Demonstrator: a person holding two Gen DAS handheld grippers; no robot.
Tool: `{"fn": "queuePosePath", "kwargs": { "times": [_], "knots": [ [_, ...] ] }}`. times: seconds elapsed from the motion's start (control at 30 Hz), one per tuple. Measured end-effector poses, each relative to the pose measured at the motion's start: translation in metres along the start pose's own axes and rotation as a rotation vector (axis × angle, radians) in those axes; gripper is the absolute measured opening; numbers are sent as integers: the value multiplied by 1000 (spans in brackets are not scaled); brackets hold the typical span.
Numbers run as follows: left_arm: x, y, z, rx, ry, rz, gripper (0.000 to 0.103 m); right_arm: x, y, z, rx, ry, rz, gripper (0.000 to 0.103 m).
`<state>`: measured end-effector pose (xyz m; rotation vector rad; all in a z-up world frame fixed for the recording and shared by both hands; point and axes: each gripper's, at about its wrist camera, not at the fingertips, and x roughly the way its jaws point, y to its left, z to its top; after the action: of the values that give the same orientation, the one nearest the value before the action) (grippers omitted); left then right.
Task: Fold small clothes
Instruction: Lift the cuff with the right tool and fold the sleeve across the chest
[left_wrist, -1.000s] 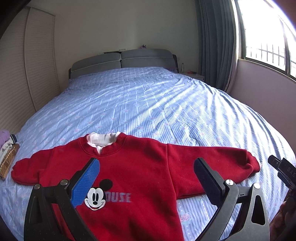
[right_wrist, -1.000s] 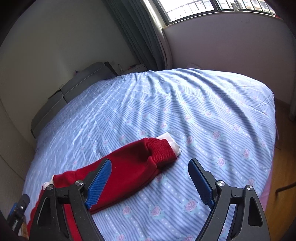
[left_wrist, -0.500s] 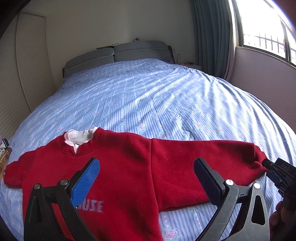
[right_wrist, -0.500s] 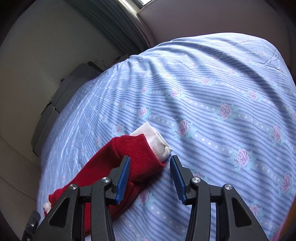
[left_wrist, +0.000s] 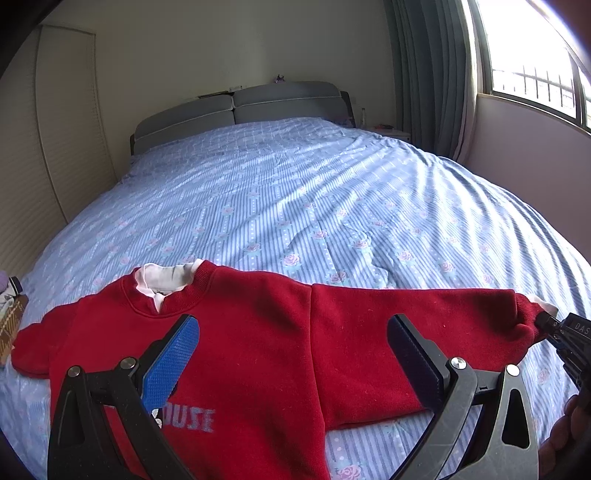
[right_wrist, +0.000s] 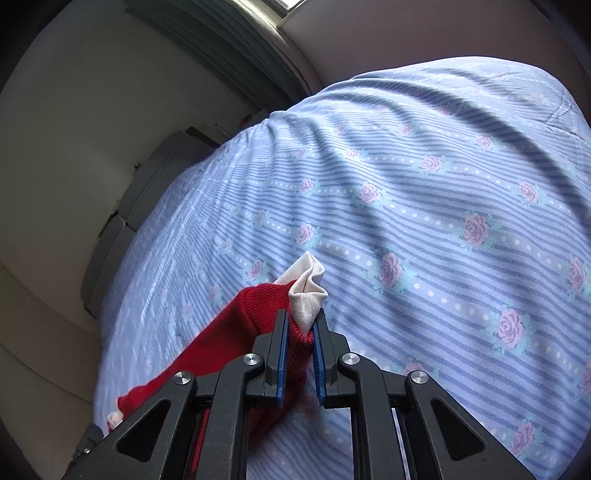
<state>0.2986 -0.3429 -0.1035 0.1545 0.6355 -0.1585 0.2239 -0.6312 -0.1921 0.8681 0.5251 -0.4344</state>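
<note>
Red fleece is what your right gripper (right_wrist: 300, 325) has — its blue pads (right_wrist: 282, 347) are pinched nearly together on the ribbed cuff (right_wrist: 295, 334) of the sweatshirt's sleeve, with the white inner cuff (right_wrist: 306, 290) bunched up and sticking out past the tips. In the left wrist view that same gripper (left_wrist: 546, 323) shows at the far end of the sleeve, tip right on the cuff.

Your left gripper (left_wrist: 293, 354) is spread wide, nothing between the pads. It hovers over the red sweatshirt (left_wrist: 258, 332): one blue pad (left_wrist: 171, 363) sits over the chest beside the printed lettering (left_wrist: 190, 419), the other pad (left_wrist: 413, 360) over the sleeve near the armpit seam. You cannot tell from this angle whether either pad touches the cloth.

Sweatshirt lies flat, front up, on the bed (left_wrist: 314, 206), both sleeves stretched out to the sides, white collar (left_wrist: 166, 277) showing at the neck. It sits at the foot end of the bed — the grey padded headboard (left_wrist: 236, 110) is well beyond the collar. Bedcover is blue striped with small roses, lightly wrinkled. Grey-green curtain (left_wrist: 424, 74) and a bright barred window (left_wrist: 535, 66) stand off the sleeve-end side of the bed; a pale ribbed wardrobe (left_wrist: 48, 147) on the opposite side. Some small items (left_wrist: 9, 306) lie at the bed edge past the other sleeve, too cropped to identify.
</note>
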Motion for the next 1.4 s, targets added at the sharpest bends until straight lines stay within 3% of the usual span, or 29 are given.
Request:
{"fn": "queuePosePath", "kwargs": {
  "times": [0.2,0.5,0.73,0.97,1.23,1.4],
  "knots": [
    [-21,47,3,-48,-3,29,103,-35,59,2,-163,-79,3,13],
    [-59,158,-4,-163,-21,95,103,-85,186,-36,-412,-174,129,13],
    [-75,253,-24,-250,-28,173,103,-95,281,-115,-618,-194,180,13],
    [-74,334,-61,-312,18,243,103,-68,350,-219,-878,-172,162,13],
    [-65,384,-96,-298,73,297,103,-29,384,-330,-1117,-82,76,12],
    [-52,400,-111,-312,111,296,103,-6,387,-366,-1193,-11,22,13]
  ]
}}
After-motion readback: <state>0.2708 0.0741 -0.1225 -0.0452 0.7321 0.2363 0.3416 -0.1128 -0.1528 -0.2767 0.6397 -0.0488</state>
